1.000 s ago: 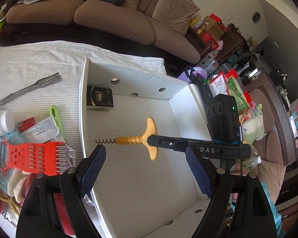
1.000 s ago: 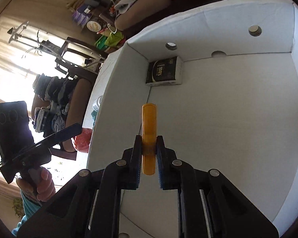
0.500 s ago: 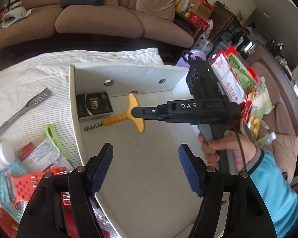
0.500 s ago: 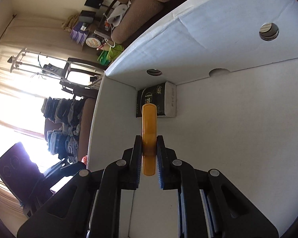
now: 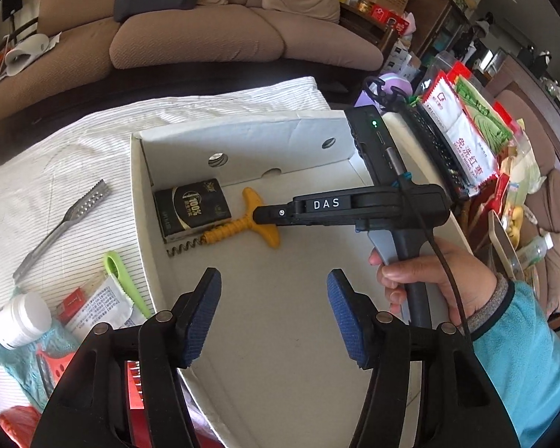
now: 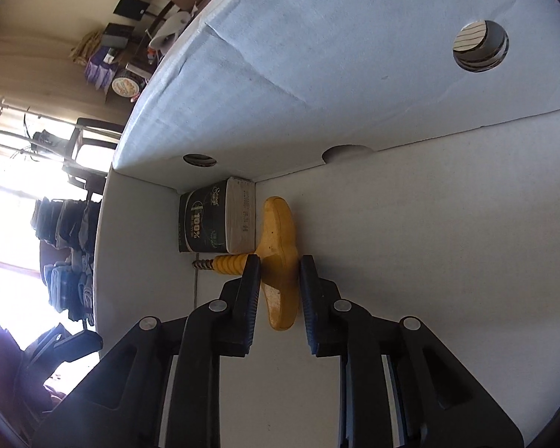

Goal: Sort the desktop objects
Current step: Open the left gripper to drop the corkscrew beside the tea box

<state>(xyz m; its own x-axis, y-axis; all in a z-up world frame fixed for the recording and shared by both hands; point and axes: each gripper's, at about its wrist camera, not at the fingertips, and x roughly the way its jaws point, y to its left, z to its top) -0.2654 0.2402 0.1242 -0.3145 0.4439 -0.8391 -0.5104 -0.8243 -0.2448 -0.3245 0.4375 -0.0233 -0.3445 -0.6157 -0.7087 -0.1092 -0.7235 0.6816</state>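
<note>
Since the yellow corkscrew (image 6: 278, 261) now lies on the floor of the white cardboard box (image 5: 242, 138), the right gripper (image 6: 279, 291) has just been opening; its fingers stand slightly spread to either side of the T-handle, apparently clear of it, though contact on the left pad is hard to rule out. Placement reads as deliberate: the corkscrew sits at the box's far left corner, just beside the black packet (image 5: 192, 211), keeping sorted items grouped. One corkscrew and one packet are in the box. The left gripper (image 5: 272, 317) hovers over the box's near edge, its jaws having just been closing, still spread, nothing between them. Left of the box, unsorted on the striped cloth (image 5: 56, 156): one metal file (image 5: 61, 224), one green tool (image 5: 121, 280), one white bottle (image 5: 20, 319), one red grater (image 5: 59, 367), partly hidden.
</note>
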